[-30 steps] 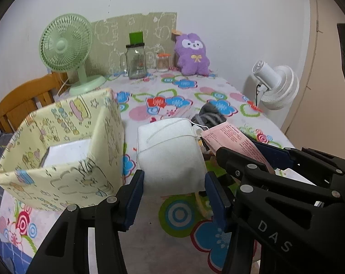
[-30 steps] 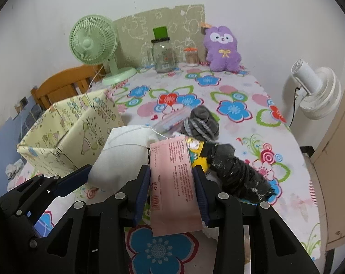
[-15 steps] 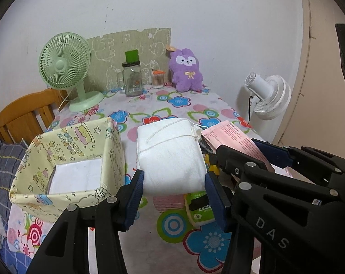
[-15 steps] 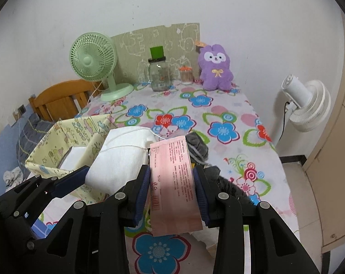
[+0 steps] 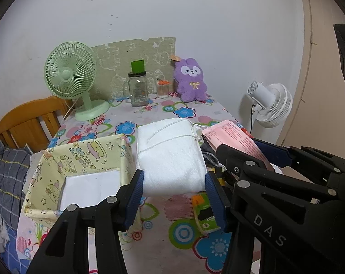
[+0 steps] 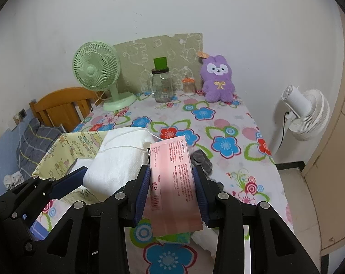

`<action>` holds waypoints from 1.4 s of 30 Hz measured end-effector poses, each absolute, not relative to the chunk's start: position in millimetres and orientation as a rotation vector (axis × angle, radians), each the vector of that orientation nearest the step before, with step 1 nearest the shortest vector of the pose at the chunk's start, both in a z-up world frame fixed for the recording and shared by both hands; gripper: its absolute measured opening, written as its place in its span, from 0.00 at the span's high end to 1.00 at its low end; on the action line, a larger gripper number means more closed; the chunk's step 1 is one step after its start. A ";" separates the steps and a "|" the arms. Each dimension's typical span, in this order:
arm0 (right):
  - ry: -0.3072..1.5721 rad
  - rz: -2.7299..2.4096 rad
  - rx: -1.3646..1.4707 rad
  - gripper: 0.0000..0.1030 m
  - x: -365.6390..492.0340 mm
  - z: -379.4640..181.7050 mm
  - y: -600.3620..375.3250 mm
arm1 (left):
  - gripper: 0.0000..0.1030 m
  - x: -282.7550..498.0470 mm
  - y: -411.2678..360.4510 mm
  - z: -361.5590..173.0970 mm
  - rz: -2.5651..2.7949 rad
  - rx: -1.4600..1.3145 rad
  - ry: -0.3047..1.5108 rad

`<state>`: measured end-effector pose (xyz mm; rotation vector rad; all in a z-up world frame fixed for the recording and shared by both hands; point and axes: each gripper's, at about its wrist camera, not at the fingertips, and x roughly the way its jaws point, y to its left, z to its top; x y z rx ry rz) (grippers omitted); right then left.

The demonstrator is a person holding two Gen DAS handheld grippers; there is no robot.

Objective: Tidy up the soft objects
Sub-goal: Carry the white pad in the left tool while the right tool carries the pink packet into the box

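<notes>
My left gripper [image 5: 174,182] is shut on a white cloth bundle [image 5: 170,153] tied with thin string, held up above the flowered table. Beside it, my right gripper [image 6: 171,182] is shut on a flat pink packet [image 6: 172,178] with printed text. In the left wrist view the pink packet [image 5: 231,137] and the right gripper [image 5: 275,157] show at the right. In the right wrist view the white bundle [image 6: 120,157] sits left of the packet. A yellow patterned fabric box [image 5: 81,159] stands at lower left, with something flat and white [image 5: 90,189] inside.
Below the grippers lie a grey sock [image 6: 202,159] and a green packet [image 5: 204,214]. At the table's back stand a green fan [image 5: 72,80], a glass jar [image 5: 138,89], a small cup [image 5: 162,89] and a purple plush [image 5: 192,80]. A white fan [image 6: 307,111] stands to the right, a wooden chair [image 5: 28,123] to the left.
Both grippers have risen with their loads still held. The table, box and items below now look farther away, and the box's inside shows more fully.
</notes>
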<state>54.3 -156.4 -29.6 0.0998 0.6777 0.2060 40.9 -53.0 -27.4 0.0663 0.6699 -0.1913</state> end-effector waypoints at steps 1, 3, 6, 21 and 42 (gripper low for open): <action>0.676 0.209 0.098 0.59 55.1 -28.3 -154.6 | 0.46 41.6 -51.1 -25.8 -0.188 0.066 0.668; 0.671 0.215 0.095 0.59 57.8 -24.4 -149.8 | 0.46 43.0 -47.1 -23.0 -0.179 0.070 0.661; 0.666 0.225 0.092 0.59 61.9 -19.8 -142.4 | 0.46 44.7 -41.4 -19.2 -0.169 0.075 0.653; 0.658 0.315 0.080 0.59 89.6 -11.8 -98.1 | 0.46 62.9 -0.9 -12.9 -0.090 0.061 0.647; 0.734 0.430 0.057 0.59 130.5 -35.0 -22.5 | 0.45 93.4 64.3 -41.0 0.003 0.066 0.719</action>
